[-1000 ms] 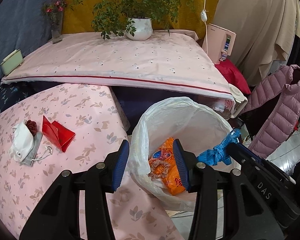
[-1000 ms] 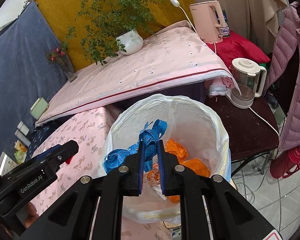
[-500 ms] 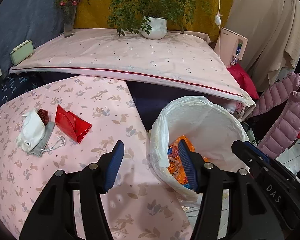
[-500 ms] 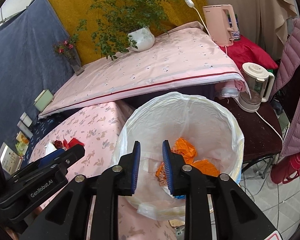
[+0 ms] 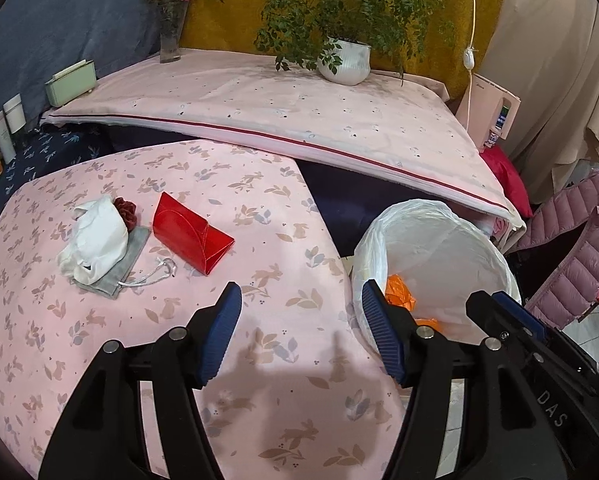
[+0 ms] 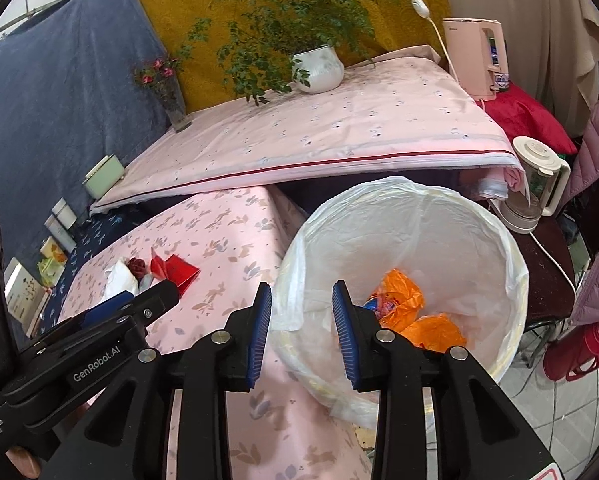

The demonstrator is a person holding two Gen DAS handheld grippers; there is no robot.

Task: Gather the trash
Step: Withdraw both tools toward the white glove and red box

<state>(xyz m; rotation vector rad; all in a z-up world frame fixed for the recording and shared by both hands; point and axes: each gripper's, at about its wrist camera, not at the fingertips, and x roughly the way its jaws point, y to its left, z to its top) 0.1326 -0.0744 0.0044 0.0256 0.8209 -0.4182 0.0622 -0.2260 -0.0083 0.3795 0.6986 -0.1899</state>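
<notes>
Trash left on the table [image 5: 99,344]: red paper box [image 5: 191,234], white cloth [image 5: 95,240]
Left gripper [image 5: 301,328] and right gripper [image 6: 301,324] are opening, empty, beside the lined bin [image 6: 511,264], ready for more

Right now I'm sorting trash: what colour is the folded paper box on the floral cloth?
Red; the folded paper box shows best in the left wrist view.

A round bin lined with a white translucent plastic bag [image 6: 495,248] stands just off the table's edge, at about four o'clock from the table's middle, with crumpled orange plastic wrappers [image 6: 403,304] lying in its bottom. On the pink leaf-print tablecloth, at about ten o'clock, a folded red paper packet [image 5: 191,232] lies flat. Just beside it, at its nine o'clock, a crumpled white cloth [image 5: 95,240] rests on a grey drawstring pouch [image 5: 133,256], a dark red scrunchie [image 5: 125,206] touching its far edge.
</notes>
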